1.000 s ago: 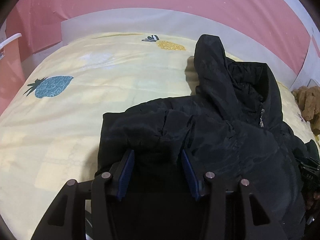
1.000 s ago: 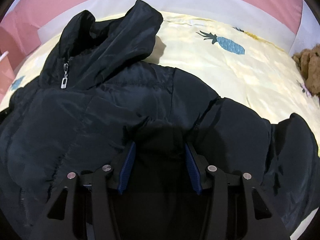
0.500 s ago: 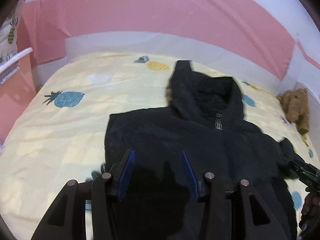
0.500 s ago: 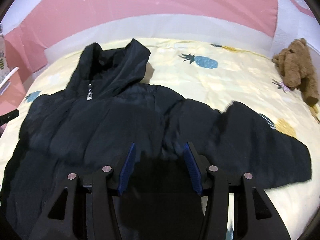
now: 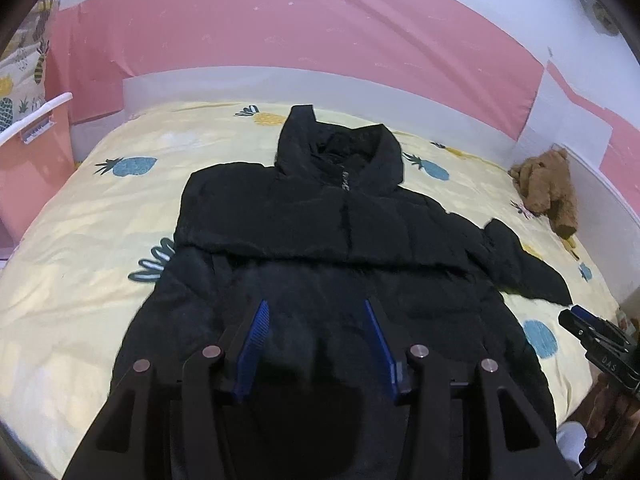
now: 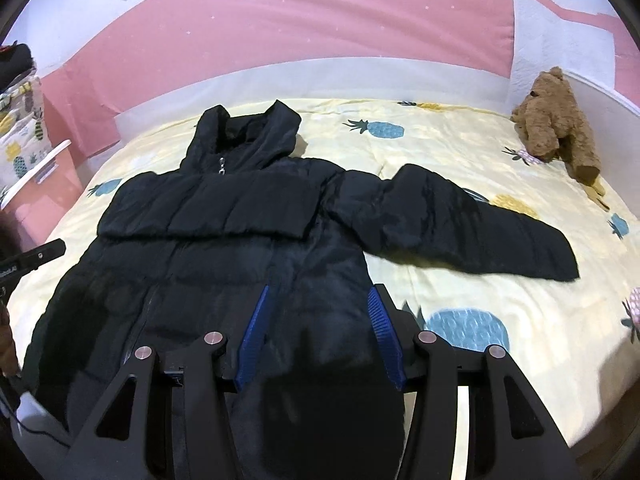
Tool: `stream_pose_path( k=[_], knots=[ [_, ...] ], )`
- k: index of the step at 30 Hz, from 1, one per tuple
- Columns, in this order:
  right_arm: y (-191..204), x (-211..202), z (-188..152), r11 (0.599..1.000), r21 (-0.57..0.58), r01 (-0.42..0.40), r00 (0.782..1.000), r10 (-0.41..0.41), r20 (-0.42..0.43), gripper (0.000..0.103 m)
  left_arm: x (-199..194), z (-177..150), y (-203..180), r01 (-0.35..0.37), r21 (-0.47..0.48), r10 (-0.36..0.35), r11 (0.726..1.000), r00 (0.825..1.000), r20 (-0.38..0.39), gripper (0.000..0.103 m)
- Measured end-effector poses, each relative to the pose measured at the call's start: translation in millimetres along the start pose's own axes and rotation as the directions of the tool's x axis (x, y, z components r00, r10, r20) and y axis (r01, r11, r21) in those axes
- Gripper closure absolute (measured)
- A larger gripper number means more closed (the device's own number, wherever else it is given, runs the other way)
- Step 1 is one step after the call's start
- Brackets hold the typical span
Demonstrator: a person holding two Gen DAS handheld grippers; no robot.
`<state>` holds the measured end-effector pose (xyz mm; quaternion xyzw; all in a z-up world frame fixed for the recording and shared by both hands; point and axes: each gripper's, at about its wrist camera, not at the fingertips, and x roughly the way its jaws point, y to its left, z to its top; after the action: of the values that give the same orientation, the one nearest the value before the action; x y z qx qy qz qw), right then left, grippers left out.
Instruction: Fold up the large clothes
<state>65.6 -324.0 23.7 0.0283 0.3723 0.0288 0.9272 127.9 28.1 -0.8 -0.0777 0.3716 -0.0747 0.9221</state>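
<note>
A black hooded puffer jacket (image 5: 320,216) (image 6: 224,216) lies front up on the bed with its hood at the far end. One sleeve is folded across the chest. The other sleeve (image 6: 460,224) stretches out to the right. My left gripper (image 5: 314,304) hovers over the jacket's lower part, open, its blue pads clear of the fabric. My right gripper (image 6: 318,290) hangs over the lower right side, its jaws opening with nothing pinched between them. Each gripper shows at the edge of the other's view: the right gripper (image 5: 592,340) and the left gripper (image 6: 36,260).
The bed carries a yellow pineapple-print sheet (image 5: 100,240) (image 6: 500,332). A brown teddy bear (image 5: 548,196) (image 6: 560,140) sits at the far right corner. A pink cabinet (image 5: 28,168) stands to the left, and a pink padded wall (image 5: 300,32) runs behind. A hand (image 5: 612,412) holds the right gripper.
Both grippers have pulled back and risen from the jacket's shoulders, so the whole jacket now shows. The fabric once bunched between the jaws lies flat on the bed.
</note>
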Motion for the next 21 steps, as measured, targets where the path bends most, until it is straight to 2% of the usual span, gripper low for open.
stream_pose_path(
  k=[5, 10, 13, 17, 21],
  knots=[
    [-6.1, -15.2, -13.0, 1.000, 0.005, -0.003, 1.000, 0.003, 0.001, 0.039, -15.9, -17.5, -20.9, 0.020, 0.039, -0.019, 0.999, 1.000, -0.010, 0.054],
    [-17.0, -14.4, -17.2, 0.999, 0.031, 0.009, 1.000, -0.009, -0.009, 0.038, -18.8, -22.4, -32.3, 0.036, 0.060, -0.035, 0.998, 0.999, -0.010, 0.054],
    [-25.4, -11.3, -18.5, 0.999, 0.051, 0.018, 1.000, -0.017, -0.011, 0.038, -15.0, -21.1, -36.0, 0.041, 0.071, -0.040, 0.997, 0.999, -0.014, 0.054],
    [-39.8, -4.2, -17.6, 0.997, 0.076, 0.028, 1.000, -0.027, -0.016, 0.029, -6.6, -16.4, -39.6, 0.043, 0.077, -0.042, 0.996, 0.999, -0.016, 0.054],
    [-62.0, 8.9, -13.0, 0.992, 0.120, 0.050, 0.999, -0.047, -0.026, 0.029, 8.2, -7.0, -40.8, 0.031, 0.083, -0.030, 0.996, 0.999, -0.016, 0.054]
  ],
)
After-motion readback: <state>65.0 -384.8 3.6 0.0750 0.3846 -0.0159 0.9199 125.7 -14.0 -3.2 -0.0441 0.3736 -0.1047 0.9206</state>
